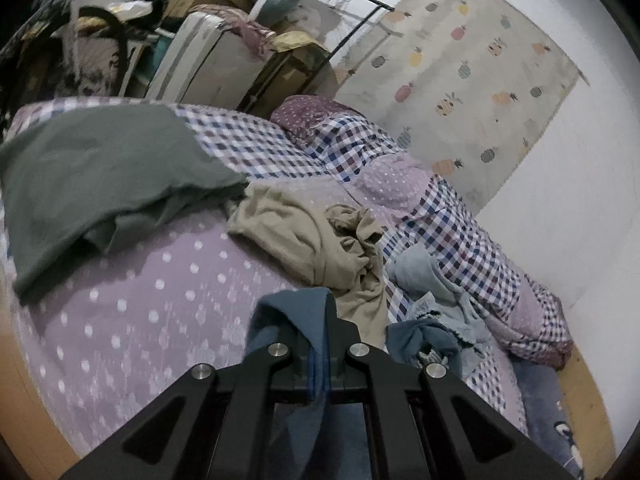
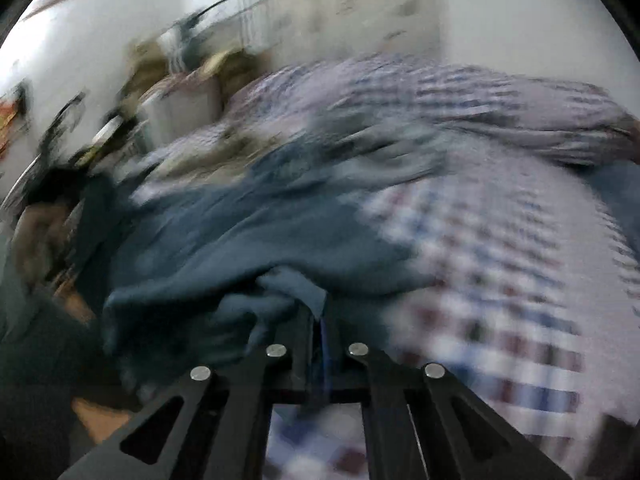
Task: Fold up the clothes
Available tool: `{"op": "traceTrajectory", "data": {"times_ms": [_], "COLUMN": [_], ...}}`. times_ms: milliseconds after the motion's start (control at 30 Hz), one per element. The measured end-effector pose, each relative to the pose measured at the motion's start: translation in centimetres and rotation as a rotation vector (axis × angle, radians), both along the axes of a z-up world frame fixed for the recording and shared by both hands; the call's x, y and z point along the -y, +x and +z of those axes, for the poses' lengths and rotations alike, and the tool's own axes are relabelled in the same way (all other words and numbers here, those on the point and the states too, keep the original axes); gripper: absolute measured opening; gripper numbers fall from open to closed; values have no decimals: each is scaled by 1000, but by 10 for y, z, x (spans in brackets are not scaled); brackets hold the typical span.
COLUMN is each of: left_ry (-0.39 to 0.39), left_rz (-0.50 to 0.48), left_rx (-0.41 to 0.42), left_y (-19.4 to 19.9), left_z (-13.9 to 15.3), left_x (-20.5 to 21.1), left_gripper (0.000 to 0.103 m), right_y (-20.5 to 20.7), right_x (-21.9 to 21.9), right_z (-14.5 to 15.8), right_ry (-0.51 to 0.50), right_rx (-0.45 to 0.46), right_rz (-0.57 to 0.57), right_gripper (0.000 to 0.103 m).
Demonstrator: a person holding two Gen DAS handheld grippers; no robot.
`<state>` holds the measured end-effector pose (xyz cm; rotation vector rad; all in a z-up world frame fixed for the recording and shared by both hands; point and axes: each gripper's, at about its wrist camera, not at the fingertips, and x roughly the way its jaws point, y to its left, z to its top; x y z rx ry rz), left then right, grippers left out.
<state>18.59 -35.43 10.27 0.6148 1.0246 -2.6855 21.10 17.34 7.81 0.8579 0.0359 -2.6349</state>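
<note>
The left gripper (image 1: 318, 344) has its jaws closed on a fold of the dark blue cloth garment (image 1: 280, 320), held above the bed with a lilac dotted and checked cover (image 1: 160, 288). The right gripper (image 2: 318, 332), in a heavily blurred view, likewise clamps the same blue fabric, which spreads out ahead over the checked cover. A crumpled beige garment (image 1: 304, 232), a grey-green garment (image 1: 92, 176) and a pale blue garment (image 1: 432, 280) lie on the bed.
</note>
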Motion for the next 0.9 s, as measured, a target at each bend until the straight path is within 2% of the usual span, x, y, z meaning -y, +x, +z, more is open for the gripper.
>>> {"op": "traceTrajectory", "data": {"times_ms": [100,267,333,400,467,533,600,667,733,767,800,833,900], "left_ry": [-53,-213,-259,-292,-326,-396,-423,-408,-366,-343,-319,-311,-329], "left_rz": [-27,-155,-176,-186,-221,-248,-255,-254,-263,-281,-300,-314,-331], "left_rx": [-30,-115,-112,-71,-31,20,74,103,112,100,88,70,39], "left_y": [-6,-31,-48,-77,-103,-120,-128,-126,-117,-108,-99,-88,-58], "left_z": [14,53,61,59,52,42,30,21,13,11,8,8,8], "left_x": [-7,-52,-65,-75,-85,-101,-109,-110,-106,-105,-105,-107,-119], "left_gripper": [1,1,1,1,1,1,2,6,22,29,49,67,83], "right_y": [7,30,40,44,35,15,-2,-4,0,4,9,10,9], "right_x": [-37,-82,-94,-102,-111,-118,-118,-116,-114,-114,-115,-118,-124], "right_z": [17,43,51,57,48,25,3,-1,0,2,6,7,8], "right_ry": [-24,-51,-50,-44,-73,-94,-73,-42,-13,-2,9,7,-4], "right_rx": [-87,-249,-305,-328,-279,-145,-26,-9,-24,-46,-73,-83,-91], "right_rz": [-148,-357,-430,-484,-505,-496,-486,-484,-486,-492,-506,-518,-538], "right_gripper": [0,0,0,1,2,4,11,15,31,48,55,56,57]}}
